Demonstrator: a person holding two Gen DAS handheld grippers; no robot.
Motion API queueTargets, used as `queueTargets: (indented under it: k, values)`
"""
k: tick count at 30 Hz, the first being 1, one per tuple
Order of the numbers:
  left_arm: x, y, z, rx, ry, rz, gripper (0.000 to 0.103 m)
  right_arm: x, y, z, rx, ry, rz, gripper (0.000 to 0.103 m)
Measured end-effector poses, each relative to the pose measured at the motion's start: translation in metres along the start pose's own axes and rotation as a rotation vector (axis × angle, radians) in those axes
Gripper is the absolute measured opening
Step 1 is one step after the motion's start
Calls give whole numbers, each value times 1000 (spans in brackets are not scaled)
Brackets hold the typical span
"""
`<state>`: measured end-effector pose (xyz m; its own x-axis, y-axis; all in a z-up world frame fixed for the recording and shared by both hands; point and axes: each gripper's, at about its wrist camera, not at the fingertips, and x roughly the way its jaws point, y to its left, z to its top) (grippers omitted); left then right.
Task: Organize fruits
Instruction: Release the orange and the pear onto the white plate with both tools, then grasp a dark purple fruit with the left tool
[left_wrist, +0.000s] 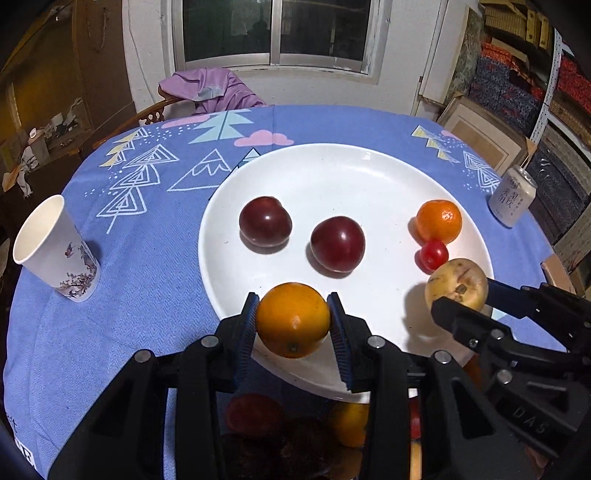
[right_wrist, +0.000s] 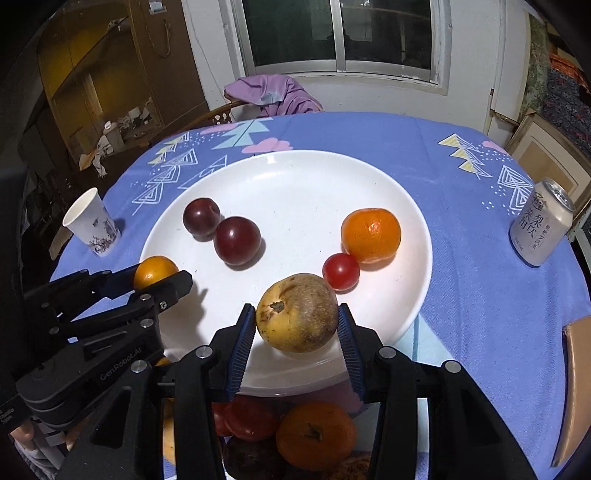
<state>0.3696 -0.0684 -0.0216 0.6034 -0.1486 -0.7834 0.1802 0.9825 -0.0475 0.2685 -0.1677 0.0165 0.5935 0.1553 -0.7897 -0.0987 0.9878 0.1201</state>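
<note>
A large white plate (left_wrist: 332, 166) (right_wrist: 295, 173) lies on the blue tablecloth. On it are two dark red plums (left_wrist: 265, 220) (left_wrist: 337, 243) (right_wrist: 201, 216) (right_wrist: 237, 240), a tangerine (left_wrist: 439, 221) (right_wrist: 370, 235) and a small red tomato (left_wrist: 433, 254) (right_wrist: 341, 270). My left gripper (left_wrist: 292, 319) (right_wrist: 162, 280) is shut on an orange (left_wrist: 292, 319) (right_wrist: 154, 271) over the plate's near left rim. My right gripper (right_wrist: 297, 314) (left_wrist: 461, 295) is shut on a yellow-brown pear (right_wrist: 297, 312) (left_wrist: 456, 283) over the plate's near right part.
A paper cup (left_wrist: 55, 251) (right_wrist: 92, 227) stands left of the plate. A drink can (left_wrist: 511, 201) (right_wrist: 541, 221) stands at the right table edge. A chair with purple cloth (left_wrist: 210, 90) is behind the table. Boxes (left_wrist: 480, 129) stand at right.
</note>
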Motion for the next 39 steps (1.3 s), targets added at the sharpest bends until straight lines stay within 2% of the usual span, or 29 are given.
queueTargets:
  k: [3,6,8,11,14,18,19,20,22,26,29,32,36,38,39]
  values:
    - [1,-1,-1,3,-1,4,37,5,-1,-1,1,17,2,47]
    - [-3,-3,0,9,-18,7,46,5,-3,0,6,24,3,47]
    - [-8,-4,1,12,-37,12,55,3,-4,0,10,17,3,47]
    - [-16,-3,2,13,-52,9,56,-8,-6,4,10,-13,-2,51]
    - [-30,4,3,-3,-74,9,60,-28,-9,7,31,-64,13,52]
    - [-63,22,-1,-47,-132,25,64,-81,-7,9,45,-183,64,52]
    - [-75,29,-5,-63,-152,22,66,-98,-4,6,37,-220,69,56]
    - [-85,34,-11,-78,-168,23,69,-113,-1,2,32,-258,72,63]
    - [-100,43,-27,-98,-187,34,71,-136,2,-13,26,-314,87,67]
    - [-115,55,-78,-118,-180,76,72,-150,2,-61,23,-348,53,68]
    - [-112,56,-113,-115,-143,107,72,-142,-12,-101,82,-318,51,70]
    - [-110,47,-132,-75,-130,144,72,-128,-30,-132,161,-242,48,71]
    - [-113,24,-146,9,-147,141,72,-129,-35,-151,184,-233,65,72]
    - [-116,12,-151,53,-162,143,80,-127,-30,-156,165,-221,60,72]
    - [-116,8,-152,70,-167,149,81,-127,-26,-156,151,-217,53,72]
